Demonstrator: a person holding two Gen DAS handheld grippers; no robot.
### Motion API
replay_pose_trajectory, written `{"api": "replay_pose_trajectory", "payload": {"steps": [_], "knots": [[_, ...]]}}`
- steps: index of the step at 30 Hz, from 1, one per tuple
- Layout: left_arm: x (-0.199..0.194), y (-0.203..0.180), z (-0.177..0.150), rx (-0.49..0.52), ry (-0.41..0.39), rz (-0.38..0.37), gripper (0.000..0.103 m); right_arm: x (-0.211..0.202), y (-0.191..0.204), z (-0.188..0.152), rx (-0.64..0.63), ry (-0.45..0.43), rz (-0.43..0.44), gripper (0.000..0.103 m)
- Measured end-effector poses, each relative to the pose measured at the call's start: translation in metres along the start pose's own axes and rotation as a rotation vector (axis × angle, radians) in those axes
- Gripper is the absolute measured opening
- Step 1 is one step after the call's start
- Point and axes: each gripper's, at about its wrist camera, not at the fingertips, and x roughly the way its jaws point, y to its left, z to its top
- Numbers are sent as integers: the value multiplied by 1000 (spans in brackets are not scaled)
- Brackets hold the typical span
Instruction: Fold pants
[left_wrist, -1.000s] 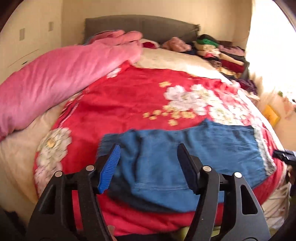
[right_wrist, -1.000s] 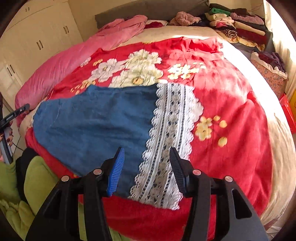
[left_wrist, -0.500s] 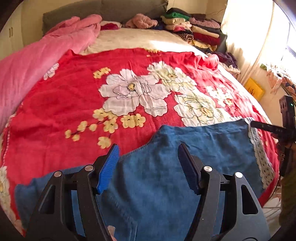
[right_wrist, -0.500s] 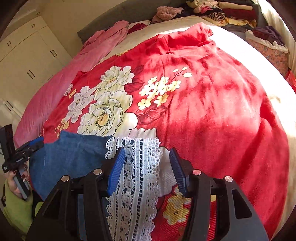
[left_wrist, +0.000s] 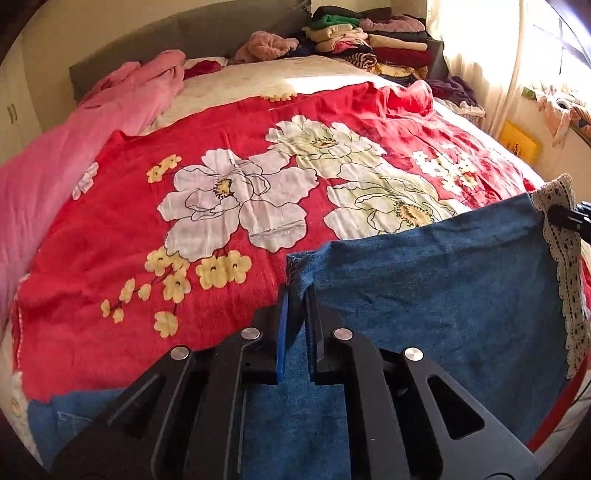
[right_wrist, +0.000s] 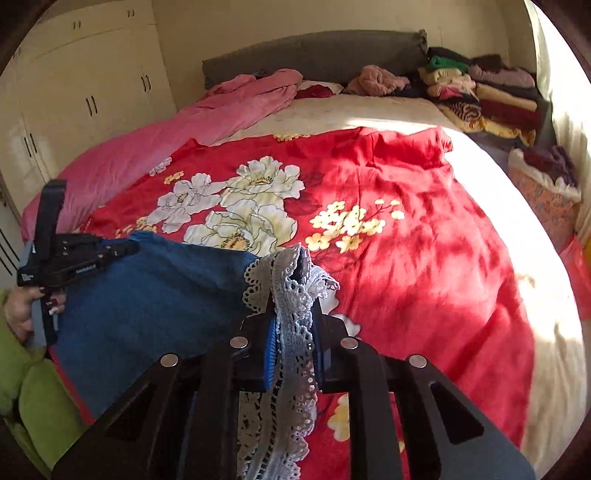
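Left gripper (left_wrist: 295, 295) fingers are clamped on the blue pants (left_wrist: 424, 288), right gripper (right_wrist: 293, 299) fingers on their lace hem (right_wrist: 295, 332), over the red bedspread (left_wrist: 221, 229). Likely mid-fold; next, carry both corners together evenly.

Strong sunlight from the right-hand window (left_wrist: 554, 55) blows out highlights; fisheye bends the edges.
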Motion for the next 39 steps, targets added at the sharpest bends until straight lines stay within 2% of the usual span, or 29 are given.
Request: {"api": "replay_pose_trajectory", "payload": {"steps": [5,8,9,11,14,16,17,21,23,26,29,31,32,33,34,36,39], "knots": [[31,0,-10,-4,56,29,5,53,-5,-16,-9,147,-66,17],[34,-5,-18,30,39,57,9,62,-12,-22,45,157,-61,22],[31,-4,-17,29,35,55,11,59,-15,-20,64,156,-62,27],[24,3,-17,7,34,55,24,48,-19,-18,86,157,-96,46],[4,20,-20,-59,24,33,30,15,-18,-18,82,121,-119,53],[-17,31,-26,-95,-8,36,43,-9,-17,-23,96,90,-116,60],[-27,36,-29,-111,-24,32,45,-19,-16,-27,105,81,-112,61],[-65,54,-50,-158,-70,20,55,-51,-8,-47,126,86,-77,61],[-78,60,-63,-172,-73,14,56,-63,-4,-56,150,96,-40,61],[-92,71,-85,-214,-50,-3,56,-68,3,-70,189,130,15,61],[-94,75,-102,-242,-6,-31,57,-58,9,-84,208,177,36,61],[-90,77,-110,-250,24,-36,65,-49,10,-93,234,204,51,61],[-87,77,-114,-257,42,-32,66,-43,10,-97,241,223,61,57],[-81,79,-120,-268,77,-19,66,-39,12,-102,236,245,69,46],[-76,82,-126,-281,103,-5,66,-35,16,-107,210,272,71,20],[-71,91,-133,-324,127,2,66,-40,24,-111,157,278,45,19],[-75,101,-134,-369,118,6,61,-48,24,-111,152,286,10,18]]}}
